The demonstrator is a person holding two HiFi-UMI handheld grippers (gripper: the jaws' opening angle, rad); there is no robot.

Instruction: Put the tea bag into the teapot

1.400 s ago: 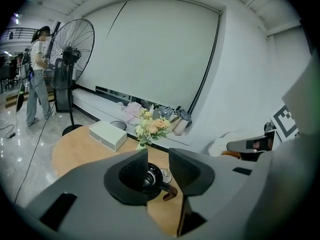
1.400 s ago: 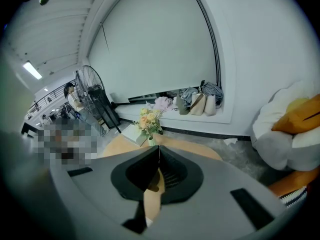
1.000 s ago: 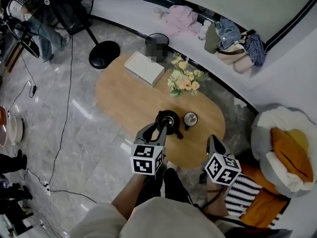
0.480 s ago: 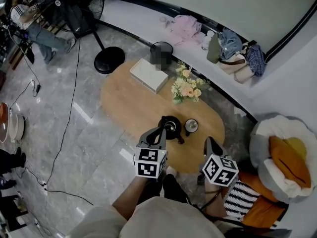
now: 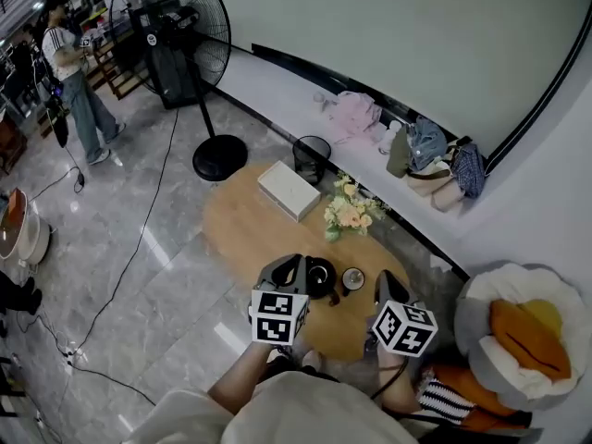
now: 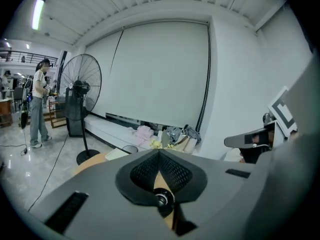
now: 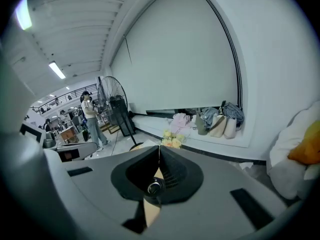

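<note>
The black teapot point(image 5: 320, 277) stands on the oval wooden table point(image 5: 250, 234), near its front edge, with a small round dark-rimmed piece point(image 5: 352, 278) just right of it. No tea bag can be made out in any view. My left gripper point(image 5: 290, 266) is raised just left of the teapot; its jaws point(image 6: 159, 153) meet with nothing between them. My right gripper point(image 5: 381, 287) hovers at the table's front right, its jaws point(image 7: 159, 150) also pressed together and empty. Both gripper views look out level across the room, over the table.
A white box point(image 5: 289, 190) and a flower bouquet point(image 5: 350, 213) sit on the table's far half. Beyond it are a black bin point(image 5: 313, 148), a standing fan point(image 5: 185, 26), bags on a ledge point(image 5: 427, 160) and a person point(image 5: 72, 72). A cushioned seat point(image 5: 513, 326) is at right.
The left gripper's jaws have closed from wide apart to shut. The head view has pulled back and tilted up, so the table looks smaller and more of the room shows.
</note>
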